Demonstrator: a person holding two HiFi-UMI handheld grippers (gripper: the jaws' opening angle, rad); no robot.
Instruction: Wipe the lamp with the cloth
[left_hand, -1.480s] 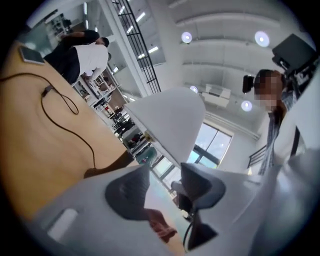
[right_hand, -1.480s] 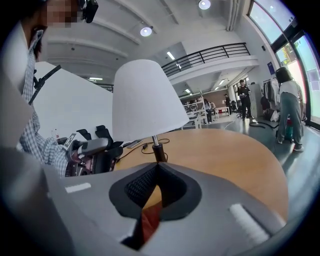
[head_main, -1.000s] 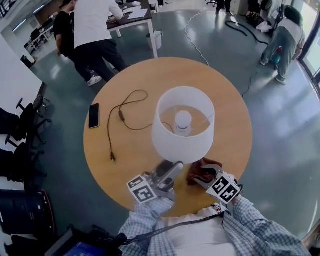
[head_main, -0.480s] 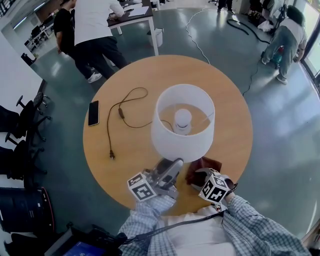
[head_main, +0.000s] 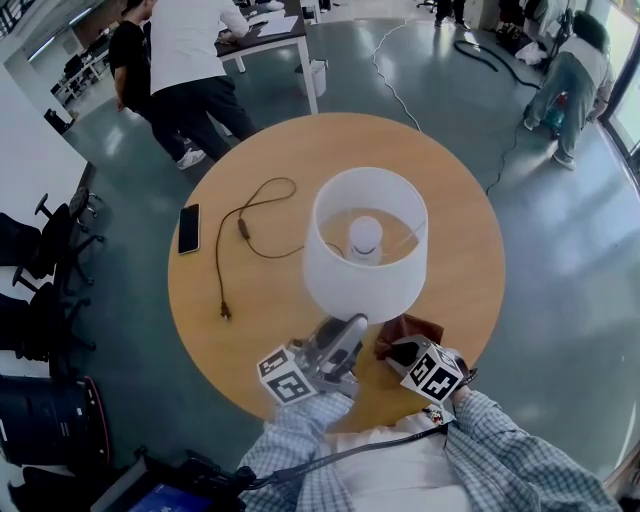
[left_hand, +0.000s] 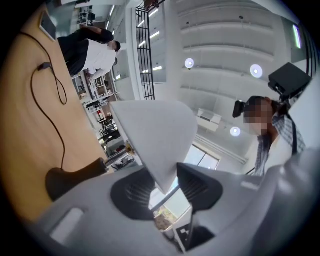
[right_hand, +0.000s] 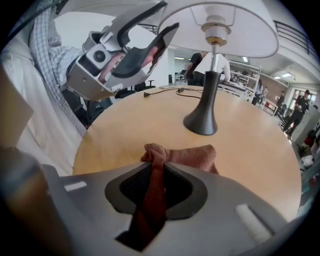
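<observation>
- Standing upright near the middle of the round wooden table (head_main: 250, 345), the lamp (head_main: 366, 240) has a white shade (head_main: 355, 290) and a dark flared base (right_hand: 202, 122).
- The left gripper (left_hand: 167, 186) reaches up to the near lower rim of the shade. Its jaws have just been closing, and the rim sits between the two pads, which pinch it.
- The cloth (right_hand: 182, 155), reddish-brown and bunched, lies on the table just in front of the base, to the right of the left gripper.
- The right gripper (right_hand: 154, 187) points down at the cloth. Its jaws have just been closing, and they squeeze a fold of the cloth between the pads. The rest of the cloth rests on the wood.
- The lamp's black cord (head_main: 245, 215) loops away to the left across the table and ends in a plug (head_main: 226, 314).
- A dark phone (head_main: 188, 229) lies flat just beside the cord, close to the table's left edge.
- Beyond the table, two people (head_main: 185, 70) stand by a desk (head_main: 265, 35) at the far left.
- Another person (head_main: 570, 65) bends over at the far right.
</observation>
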